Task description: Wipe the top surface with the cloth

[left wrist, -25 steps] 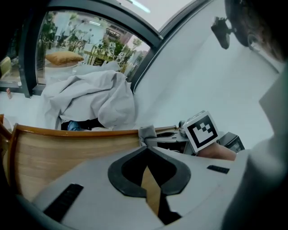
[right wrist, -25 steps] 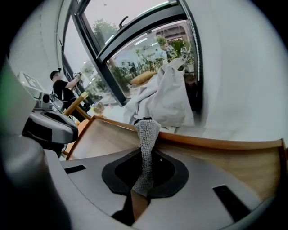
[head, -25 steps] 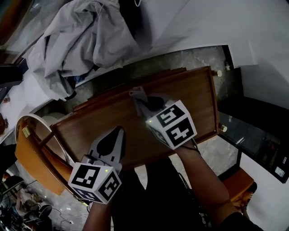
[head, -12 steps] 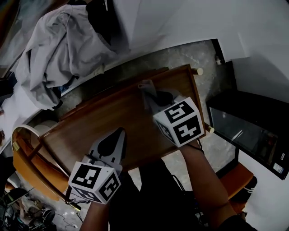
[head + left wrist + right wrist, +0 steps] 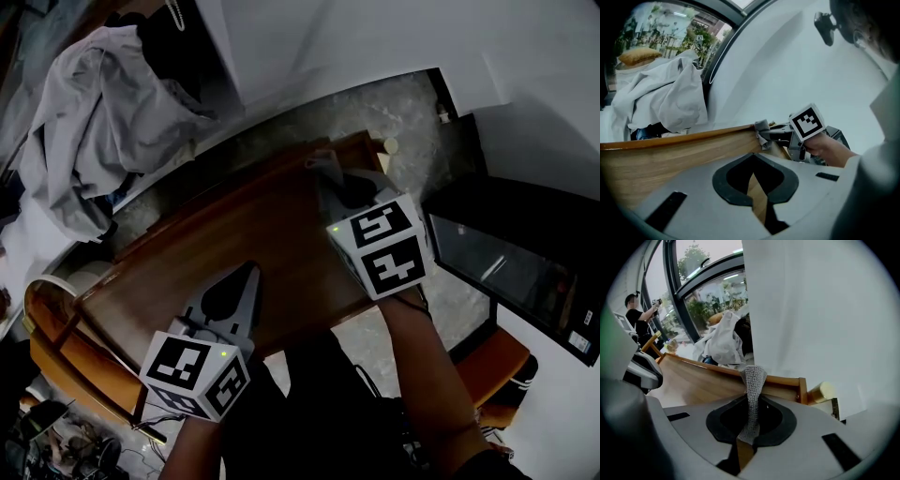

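Note:
The brown wooden table top (image 5: 216, 253) runs across the middle of the head view. My right gripper (image 5: 330, 183) is shut on a grey knitted cloth (image 5: 323, 167), which lies against the table's far right corner. In the right gripper view the cloth (image 5: 753, 380) hangs clamped between the jaws, above the table's raised edge (image 5: 783, 380). My left gripper (image 5: 249, 272) rests over the near edge, shut with nothing in it. From the left gripper view I see the wood (image 5: 670, 154), the cloth (image 5: 761, 132) and the right gripper's marker cube (image 5: 807, 122).
A pile of pale grey fabric (image 5: 103, 122) lies beyond the table at the far left. A dark glass-fronted cabinet (image 5: 506, 267) stands to the right. A curved wooden chair (image 5: 56, 347) sits at the left. A round wooden peg (image 5: 822, 391) sticks out at the table's corner.
My right gripper has dragged the cloth to the right along the table's far edge, up to the corner. The left gripper has kept its place.

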A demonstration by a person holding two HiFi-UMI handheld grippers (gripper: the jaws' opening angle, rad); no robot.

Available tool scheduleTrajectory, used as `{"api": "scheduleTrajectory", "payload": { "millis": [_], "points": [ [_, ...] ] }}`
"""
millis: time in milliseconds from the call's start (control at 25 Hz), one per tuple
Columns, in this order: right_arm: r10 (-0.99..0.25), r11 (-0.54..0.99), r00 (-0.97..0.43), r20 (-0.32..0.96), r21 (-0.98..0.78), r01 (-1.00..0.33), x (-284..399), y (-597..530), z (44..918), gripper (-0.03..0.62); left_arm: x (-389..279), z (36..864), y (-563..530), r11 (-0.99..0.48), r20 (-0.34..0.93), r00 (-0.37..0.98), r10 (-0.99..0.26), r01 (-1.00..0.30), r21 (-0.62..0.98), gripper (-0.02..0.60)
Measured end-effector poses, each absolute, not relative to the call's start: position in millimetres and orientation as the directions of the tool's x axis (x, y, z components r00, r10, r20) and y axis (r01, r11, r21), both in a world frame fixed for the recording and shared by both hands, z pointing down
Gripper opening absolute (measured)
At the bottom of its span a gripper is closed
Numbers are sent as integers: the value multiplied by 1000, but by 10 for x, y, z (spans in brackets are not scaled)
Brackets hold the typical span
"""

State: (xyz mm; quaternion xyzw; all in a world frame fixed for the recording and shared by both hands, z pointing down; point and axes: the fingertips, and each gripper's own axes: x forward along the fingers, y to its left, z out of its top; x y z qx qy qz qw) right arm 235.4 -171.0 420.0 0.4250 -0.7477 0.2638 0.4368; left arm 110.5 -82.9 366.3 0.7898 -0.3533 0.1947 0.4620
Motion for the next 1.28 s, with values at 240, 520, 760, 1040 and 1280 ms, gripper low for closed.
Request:
{"api": "scheduleTrajectory", "payload": {
  "millis": [240, 520, 760, 1040, 1280],
  "points": [
    [-432, 470, -155, 889, 75, -880, 2583, -1780, 4171, 41, 1257, 3614, -869, -350, 620, 694, -366, -720, 599, 11],
    [-463, 471, -58, 885, 190, -861, 2695, -1802, 4156, 40, 1209, 3607, -824, -344, 621, 690, -371, -724, 598, 11],
    [-471, 449, 6, 882, 246, -859, 2810, -1801, 4158, 40, 988, 3585, -767, -297, 614, 682, -397, -728, 617, 11],
    [-486, 470, 60, 872, 319, -823, 2797, -1769, 4125, 40, 707, 3393, -522, -352, 574, 717, -396, -696, 626, 11],
    [-521, 569, -49, 852, 304, -764, 1994, -1570, 4048, 40, 264, 3173, -257, -365, 511, 742, -434, -663, 653, 11]
  ]
}}
